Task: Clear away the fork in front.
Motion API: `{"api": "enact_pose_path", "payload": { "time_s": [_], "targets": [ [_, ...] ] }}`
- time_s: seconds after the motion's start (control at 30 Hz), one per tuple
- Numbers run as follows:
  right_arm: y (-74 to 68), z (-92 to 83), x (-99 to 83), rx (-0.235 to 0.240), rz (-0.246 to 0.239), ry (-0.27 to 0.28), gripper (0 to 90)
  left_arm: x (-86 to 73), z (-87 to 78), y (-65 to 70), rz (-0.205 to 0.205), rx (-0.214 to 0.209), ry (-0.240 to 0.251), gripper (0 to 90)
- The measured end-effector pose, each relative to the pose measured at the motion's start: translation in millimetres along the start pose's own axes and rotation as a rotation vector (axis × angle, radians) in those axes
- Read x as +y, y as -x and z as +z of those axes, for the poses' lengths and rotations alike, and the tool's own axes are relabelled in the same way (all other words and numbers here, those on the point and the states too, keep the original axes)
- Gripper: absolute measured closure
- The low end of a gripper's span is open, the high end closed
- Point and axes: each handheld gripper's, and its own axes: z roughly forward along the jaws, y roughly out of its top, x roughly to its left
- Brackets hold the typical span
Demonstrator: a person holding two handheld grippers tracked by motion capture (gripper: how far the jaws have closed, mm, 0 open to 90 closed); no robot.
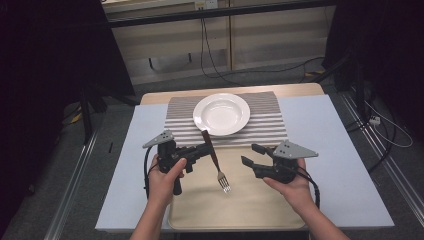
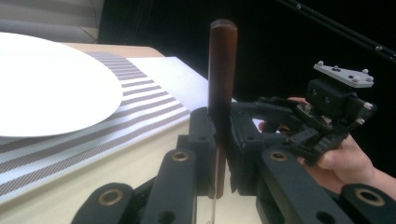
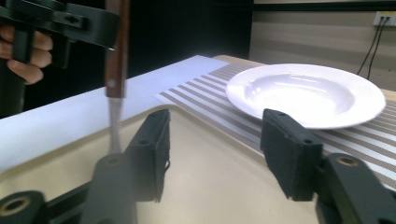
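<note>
A fork (image 1: 215,163) with a dark wooden handle (image 2: 222,70) hangs over a beige tray (image 1: 250,205), tines pointing down toward me. My left gripper (image 1: 206,149) is shut on the handle, the jaws pressed on both its sides. My right gripper (image 1: 250,154) stands open to the right of the fork, apart from it, with nothing between its jaws. In the right gripper view the fork (image 3: 116,51) hangs at the left, beyond the open right gripper (image 3: 215,149). A white plate (image 1: 221,114) rests empty on a striped placemat (image 1: 272,127) behind the tray.
A pale sheet (image 1: 325,150) covers the table around the tray and placemat. Beyond the table's far edge there is a floor with cables (image 1: 210,60) and a low cabinet. Dark stands flank both sides.
</note>
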Motion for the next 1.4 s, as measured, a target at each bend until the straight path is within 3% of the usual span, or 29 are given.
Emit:
{"api": "enact_pose_path", "payload": {
  "time_s": [0.27,0.6,0.73,0.93,1.13,1.23,1.3,1.37,1.4],
  "targets": [
    [7.9,-16.4,-4.5,-0.029,0.004,-0.007,29.8,-1.9,-17.9,-4.0,-0.012,-0.002,-0.048,81.0],
    [15.1,-36.3,-8.9,-0.053,0.003,-0.025,26.7,-4.8,-42.3,-6.1,-0.019,-0.001,-0.085,81.0],
    [18.2,-43.7,-10.9,-0.070,0.002,-0.032,24.7,-7.9,-51.1,-7.2,-0.002,0.018,-0.114,81.0],
    [21.7,-54.2,-13.0,-0.091,-0.006,-0.032,23.2,-9.5,-63.6,-7.3,-0.016,0.012,-0.144,81.0],
    [27.3,-59.7,-16.1,-0.114,0.010,-0.021,22.0,-14.8,-62.2,-14.3,-0.028,0.016,-0.201,81.0],
    [29.1,-60.7,-17.0,-0.121,0.017,-0.014,21.6,-17.8,-58.6,-20.5,-0.047,0.012,-0.185,80.9],
    [29.5,-61.3,-17.1,-0.119,0.025,-0.008,21.4,-20.1,-54.4,-24.4,-0.007,0.035,-0.185,79.3],
    [30.5,-62.2,-18.2,-0.121,0.028,-0.007,21.3,-24.8,-49.2,-30.8,0.031,0.097,-0.192,76.0],
    [30.8,-62.4,-18.5,-0.121,0.031,-0.008,21.3,-28.6,-45.4,-35.9,0.054,0.101,-0.200,74.4]
  ]
}}
